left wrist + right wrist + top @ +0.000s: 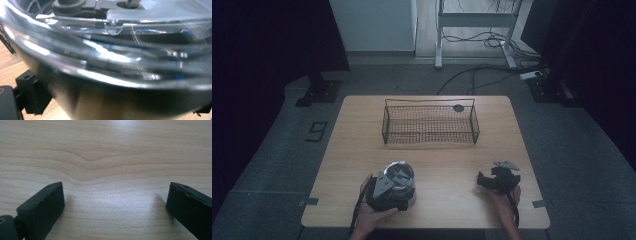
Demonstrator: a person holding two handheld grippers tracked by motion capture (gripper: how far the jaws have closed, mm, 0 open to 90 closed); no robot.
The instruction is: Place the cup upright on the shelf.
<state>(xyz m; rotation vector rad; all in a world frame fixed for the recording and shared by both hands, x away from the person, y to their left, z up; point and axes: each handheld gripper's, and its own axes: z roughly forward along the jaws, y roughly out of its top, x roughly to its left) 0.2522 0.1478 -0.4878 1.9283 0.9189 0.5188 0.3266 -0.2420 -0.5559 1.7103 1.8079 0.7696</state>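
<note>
Grasping looks under way: left gripper (393,189) at the table's (447,160) 7 o'clock has its jaws spread around a clear lidded container (107,62). Right gripper (498,181), at 5 o'clock, hovers released. Next, probably lifting it toward the wire basket (430,123) at 12 o'clock

wooden table (437,160) | wire basket (430,123) far side | clear bowl (398,182) near-left

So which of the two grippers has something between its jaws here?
The left gripper, at the table's near left: its jaws stand either side of a clear container. The right gripper is open over bare wood.
</note>
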